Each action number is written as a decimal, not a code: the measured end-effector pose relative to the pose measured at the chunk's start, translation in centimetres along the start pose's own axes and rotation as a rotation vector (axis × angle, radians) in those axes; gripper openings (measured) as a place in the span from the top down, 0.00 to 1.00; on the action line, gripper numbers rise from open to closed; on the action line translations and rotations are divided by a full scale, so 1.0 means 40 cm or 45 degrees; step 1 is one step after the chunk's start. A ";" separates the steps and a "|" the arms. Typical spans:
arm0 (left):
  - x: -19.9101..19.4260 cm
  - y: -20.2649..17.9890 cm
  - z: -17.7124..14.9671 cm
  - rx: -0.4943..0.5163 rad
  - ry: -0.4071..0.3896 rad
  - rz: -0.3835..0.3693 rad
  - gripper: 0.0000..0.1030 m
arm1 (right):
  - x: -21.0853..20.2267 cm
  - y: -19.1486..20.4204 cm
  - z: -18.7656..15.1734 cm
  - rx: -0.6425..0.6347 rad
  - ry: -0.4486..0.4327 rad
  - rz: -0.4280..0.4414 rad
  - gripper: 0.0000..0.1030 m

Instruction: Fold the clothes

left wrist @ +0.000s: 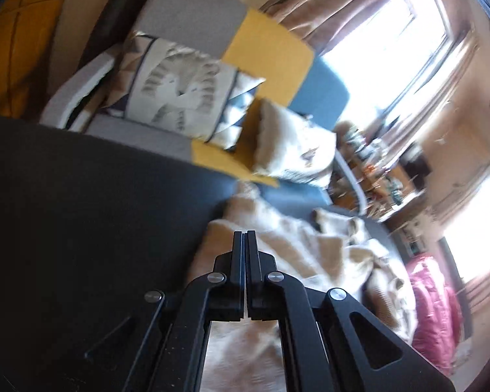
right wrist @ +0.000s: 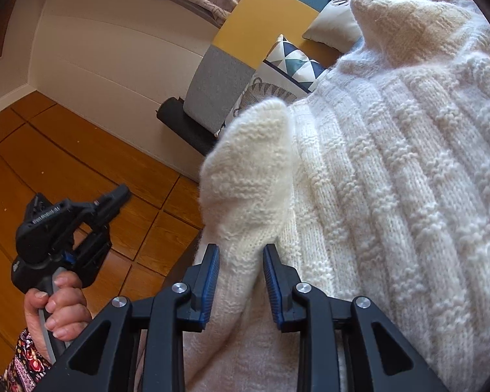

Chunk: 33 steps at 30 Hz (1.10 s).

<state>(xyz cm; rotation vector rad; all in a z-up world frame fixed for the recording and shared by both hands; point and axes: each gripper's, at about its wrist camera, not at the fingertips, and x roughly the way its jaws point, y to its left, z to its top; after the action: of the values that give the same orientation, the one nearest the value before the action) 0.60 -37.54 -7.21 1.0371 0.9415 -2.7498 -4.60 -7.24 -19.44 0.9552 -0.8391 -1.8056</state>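
A cream cable-knit sweater (right wrist: 392, 163) fills the right wrist view, and in the left wrist view the sweater (left wrist: 294, 261) lies crumpled on a dark table (left wrist: 81, 196). My right gripper (right wrist: 241, 250) is shut on a bunched fold (right wrist: 248, 170) of the sweater, which stands up from between the blue pads (right wrist: 209, 277). My left gripper (left wrist: 245, 233) is shut with nothing between its fingers, raised just short of the sweater's near edge. In the right wrist view the left gripper (right wrist: 122, 193) is off to the left over the floor, held by a hand (right wrist: 58, 303).
A sofa (left wrist: 271, 52) in grey, yellow and blue panels stands behind the table, with patterned pillows (left wrist: 179, 88) on it. A pink bundle (left wrist: 431, 310) lies to the right near bright windows. A wooden floor (right wrist: 49, 150) and a white wall are at the left.
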 end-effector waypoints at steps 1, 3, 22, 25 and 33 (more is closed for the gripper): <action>0.012 0.014 -0.003 -0.023 0.017 0.010 0.84 | 0.000 0.000 -0.002 0.001 -0.004 0.005 0.73; 0.044 0.043 -0.013 -0.098 0.057 0.006 0.49 | -0.002 0.002 -0.003 0.000 -0.005 0.007 0.72; 0.259 0.045 0.061 -0.333 0.341 -0.232 0.38 | 0.011 0.015 -0.002 -0.008 -0.004 0.035 0.70; 0.289 0.017 0.069 -0.211 0.447 0.014 0.38 | 0.019 0.015 0.002 -0.011 -0.002 0.035 0.70; 0.323 0.008 0.060 -0.132 0.551 0.234 0.83 | 0.018 0.016 0.002 -0.016 -0.001 0.035 0.69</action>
<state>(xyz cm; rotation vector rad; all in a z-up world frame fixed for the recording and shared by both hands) -10.69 -37.13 -13.92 1.6451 0.9602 -2.3460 -4.65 -8.10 -19.05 0.9312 -0.8368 -1.7858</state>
